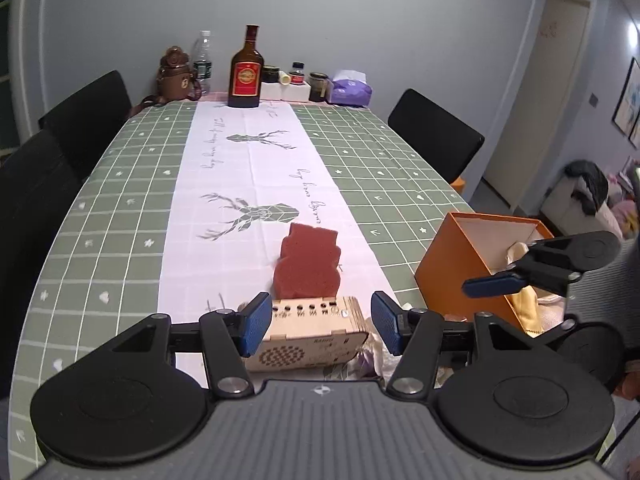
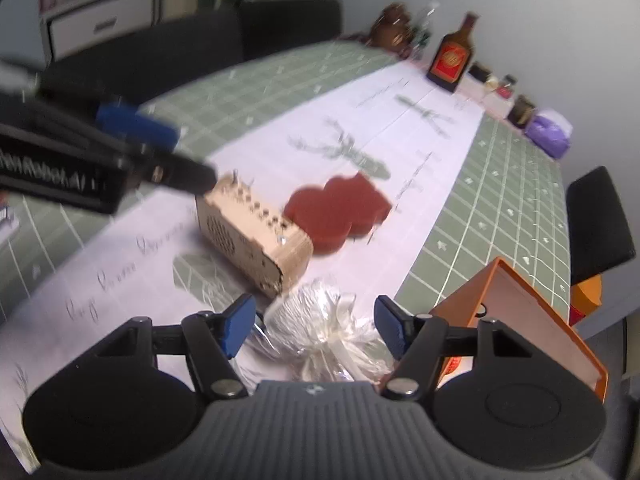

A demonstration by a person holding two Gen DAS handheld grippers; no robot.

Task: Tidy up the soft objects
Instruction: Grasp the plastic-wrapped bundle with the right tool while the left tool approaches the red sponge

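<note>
Both tools stand open and hold nothing. Left tool (image 1: 320, 322) hangs over the near end of the bench (image 1: 120, 184), its pads on either side of a wooden box (image 1: 312, 338) without pressing it. Right tool (image 2: 316, 326) hangs above a clear crinkled bundle (image 2: 320, 320). Just beyond the wooden box lies a red sponge (image 1: 308, 260). At the right edge sits an orange box (image 1: 460, 264) with yellow cloth (image 1: 528, 304) inside.

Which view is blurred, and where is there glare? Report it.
Right wrist view: motion-blurred throughout, sponge and wooden box smeared. Left wrist view: sharp, with fisheye bending of the table edges and glare on the wall at upper right.
</note>
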